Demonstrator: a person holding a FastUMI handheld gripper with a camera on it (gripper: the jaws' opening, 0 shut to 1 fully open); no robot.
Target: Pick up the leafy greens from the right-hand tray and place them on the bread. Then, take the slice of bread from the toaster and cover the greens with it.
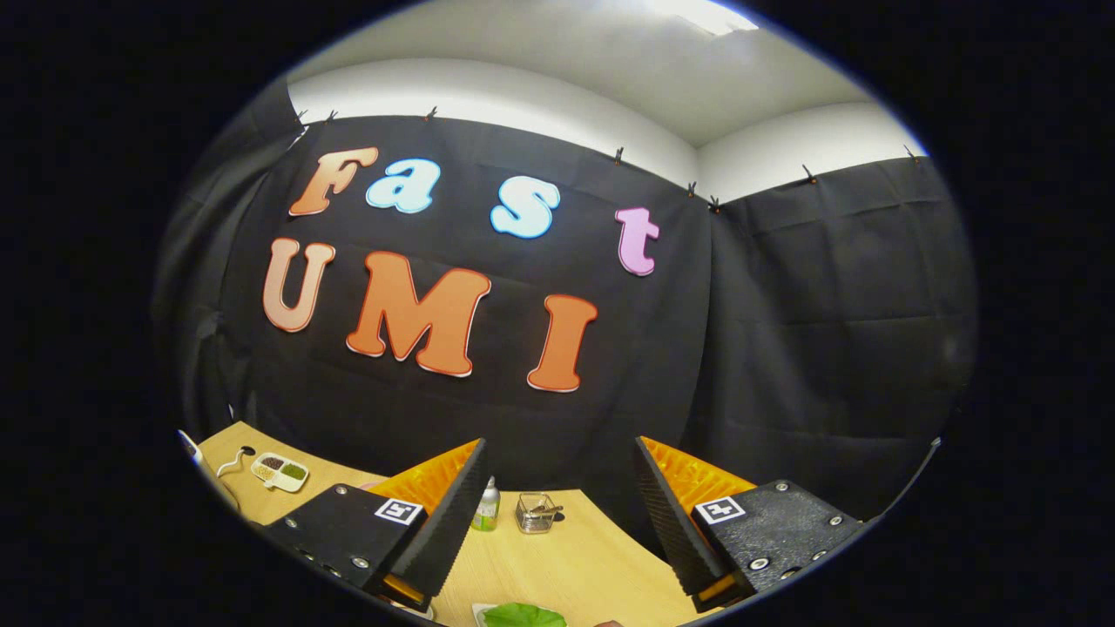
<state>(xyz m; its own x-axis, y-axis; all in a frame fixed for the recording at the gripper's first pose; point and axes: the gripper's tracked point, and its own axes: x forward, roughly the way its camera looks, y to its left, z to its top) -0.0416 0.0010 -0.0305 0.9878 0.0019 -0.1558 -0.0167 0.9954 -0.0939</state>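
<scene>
- Gripper point(557, 514) held above the table point(557, 557), fingers spread wide, nothing between them.
- Greens point(523, 616) lie near, between the fingers.
- Bottle point(486, 505) and small clear box point(536, 512) stand far.
- Divided dish point(280, 471) far left.

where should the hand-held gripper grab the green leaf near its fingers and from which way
Only the far edge of the green leaf shows, lying flat on a white tray between the open fingers of the hand-held gripper. Likely best: tilt down, descend from above, and pinch that raised edge.
</scene>
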